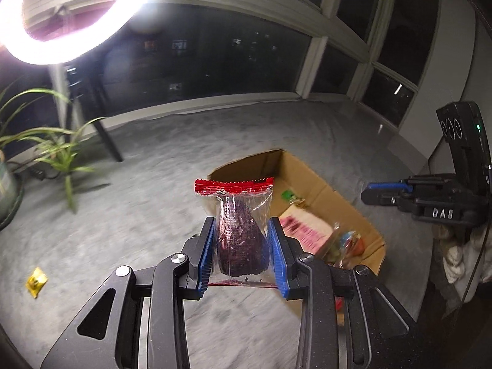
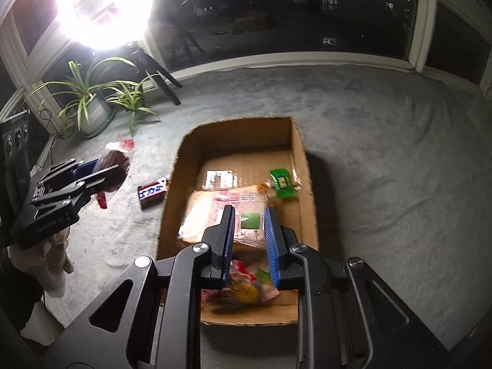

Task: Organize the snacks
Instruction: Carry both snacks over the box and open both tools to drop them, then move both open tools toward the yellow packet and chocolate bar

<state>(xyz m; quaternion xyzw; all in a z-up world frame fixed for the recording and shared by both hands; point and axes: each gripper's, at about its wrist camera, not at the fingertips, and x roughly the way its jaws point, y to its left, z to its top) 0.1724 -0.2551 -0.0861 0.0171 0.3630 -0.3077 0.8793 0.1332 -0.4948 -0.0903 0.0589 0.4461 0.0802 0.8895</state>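
My left gripper (image 1: pixel 241 233) is shut on a clear snack packet (image 1: pixel 241 240) with a red sealed top and a dark purple-brown piece inside, held above the grey carpet just left of an open cardboard box (image 1: pixel 310 169). Seen from the right wrist, that left gripper (image 2: pixel 106 170) and its packet (image 2: pixel 115 158) hang left of the box (image 2: pixel 246 135). My right gripper (image 2: pixel 250 230) hovers over the box, shut, with nothing clearly pinched. Below it in the box lie a clear packet with a green square (image 2: pixel 249 220), a pink packet (image 2: pixel 212 209) and a green packet (image 2: pixel 281 183). From the side the right gripper (image 1: pixel 369 191) shows nothing hanging.
A chocolate bar (image 2: pixel 152 192) lies on the carpet left of the box. A small yellow packet (image 1: pixel 37 281) lies at far left. A potted plant (image 2: pixel 92 104), a ring light (image 2: pixel 104 6) on a tripod and dark windows stand behind.
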